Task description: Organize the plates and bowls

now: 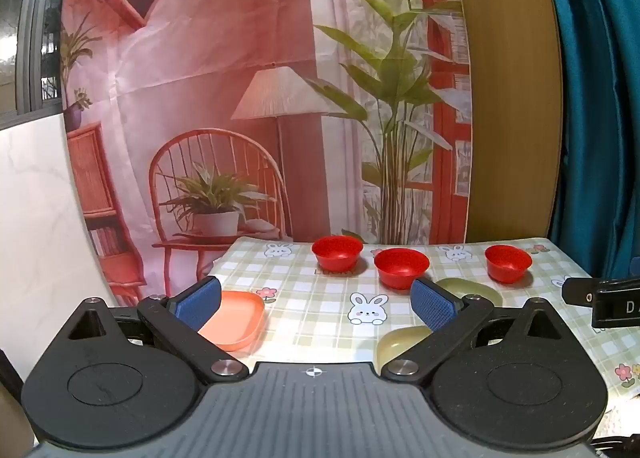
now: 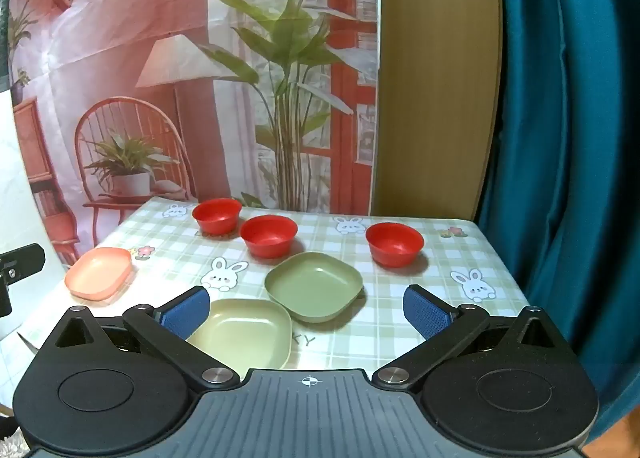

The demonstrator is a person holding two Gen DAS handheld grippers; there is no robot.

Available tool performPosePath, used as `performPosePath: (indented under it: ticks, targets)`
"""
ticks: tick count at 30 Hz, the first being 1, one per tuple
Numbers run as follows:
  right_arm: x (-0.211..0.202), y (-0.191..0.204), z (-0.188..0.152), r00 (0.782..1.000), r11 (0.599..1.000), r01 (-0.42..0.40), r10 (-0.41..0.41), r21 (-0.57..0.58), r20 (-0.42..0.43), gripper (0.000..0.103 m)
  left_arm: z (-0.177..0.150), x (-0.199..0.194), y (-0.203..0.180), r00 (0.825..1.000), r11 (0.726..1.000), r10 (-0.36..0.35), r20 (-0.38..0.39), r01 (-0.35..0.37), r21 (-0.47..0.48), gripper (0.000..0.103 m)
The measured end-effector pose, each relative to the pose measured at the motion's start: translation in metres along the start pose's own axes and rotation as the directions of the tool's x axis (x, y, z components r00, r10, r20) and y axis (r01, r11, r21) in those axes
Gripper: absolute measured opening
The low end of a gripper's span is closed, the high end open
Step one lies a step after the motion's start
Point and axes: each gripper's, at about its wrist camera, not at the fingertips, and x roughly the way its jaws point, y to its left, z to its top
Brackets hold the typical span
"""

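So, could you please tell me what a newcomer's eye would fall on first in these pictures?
Three red bowls line the far side of the bunny-print tablecloth. Nearer sit a green plate, a yellow plate and, at the left edge, an orange plate. Both grippers hang open and empty.

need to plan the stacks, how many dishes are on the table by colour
red bowls: 3
green plates, olive and paler yellow-green: 2
orange plate: 1
total: 6
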Motion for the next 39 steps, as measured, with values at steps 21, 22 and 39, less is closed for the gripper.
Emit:
performPosePath:
  ticks: [21, 22, 39]
  targets:
    - [0.0002, -0.0017, 0.0009, 1.0, 1.0, 0.0, 0.0, 0.003, -0.003, 0.103, -0.0002, 0.0015, 0.0, 1.0, 1.0, -0.002, -0.008, 0.002, -0.023, 0.102]
    - [0.0002, -0.0017, 0.001, 1.0, 1.0, 0.0, 0.0, 0.003, -0.003, 0.103, -0.0003, 0.0015, 0.0, 1.0, 1.0, -0.002, -0.008, 0.002, -0.023, 0.102]
    - [0.0004, -0.0032, 0.0017, 1.0, 1.0, -0.002, 0.002, 0.007, -0.004, 0.103, -0.0018, 0.0037, 0.0018, 1.0, 1.0, -0.004, -0.013, 0.003, -0.029, 0.102]
